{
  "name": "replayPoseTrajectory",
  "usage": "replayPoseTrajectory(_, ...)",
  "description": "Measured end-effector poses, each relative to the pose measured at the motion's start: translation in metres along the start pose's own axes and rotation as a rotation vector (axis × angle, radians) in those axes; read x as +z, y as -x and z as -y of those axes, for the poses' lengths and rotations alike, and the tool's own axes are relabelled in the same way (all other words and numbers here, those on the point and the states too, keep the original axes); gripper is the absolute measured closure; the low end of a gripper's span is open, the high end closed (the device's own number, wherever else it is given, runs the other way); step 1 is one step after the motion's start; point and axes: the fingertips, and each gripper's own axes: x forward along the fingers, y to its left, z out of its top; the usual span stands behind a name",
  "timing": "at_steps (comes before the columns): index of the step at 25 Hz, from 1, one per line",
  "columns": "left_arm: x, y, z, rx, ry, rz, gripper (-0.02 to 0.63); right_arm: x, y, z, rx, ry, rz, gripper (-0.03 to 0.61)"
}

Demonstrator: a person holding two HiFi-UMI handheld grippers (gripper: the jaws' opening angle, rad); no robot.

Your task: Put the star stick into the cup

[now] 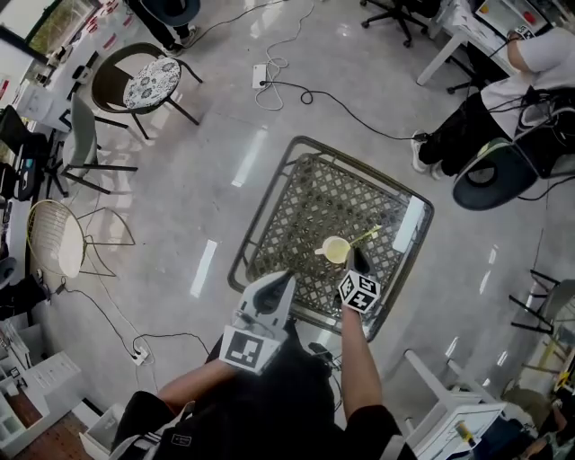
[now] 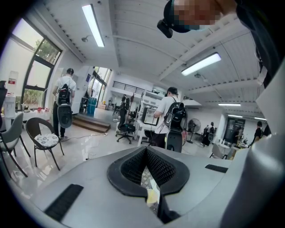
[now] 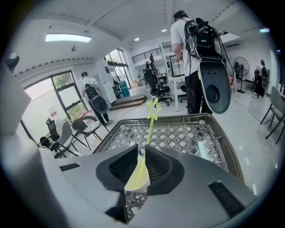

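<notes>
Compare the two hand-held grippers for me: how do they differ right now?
The left hand-held gripper has its jaws meeting at the tips, holding nothing; the right hand-held gripper has them slightly apart, with the star stick seen through the gap. The right one sits close by the cup holding that stick; the left one hangs back over the table at its near edge. Both are grey and carry a marker cube.

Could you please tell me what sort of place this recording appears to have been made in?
Probably an open-plan lab or office: rolling office chairs, a power cable trailing over the polished floor, and strip lights on the ceiling. A lattice-top table stands in the middle.
</notes>
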Motion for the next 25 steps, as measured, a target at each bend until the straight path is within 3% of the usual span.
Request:
replayPoseTrajectory(11, 0.011, 0.091, 0.063, -0.026, -0.061, 0.091, 0.600, 0.001, 0.126, -0.022, 0.046, -0.049, 0.089, 0.545)
replayPoseTrajectory(20, 0.002, 0.163, 0.115, -0.022, -0.117, 0.123, 0.600, 0.004, 0.237, -0.052, 0.113, -0.011, 0.187, 0.546)
replayPoseTrajectory(25, 0.000, 0.189, 0.125, -0.020, -0.110, 0.128, 0.600, 0.008, 0.285, -0.071, 0.136, 0.008, 0.242, 0.548)
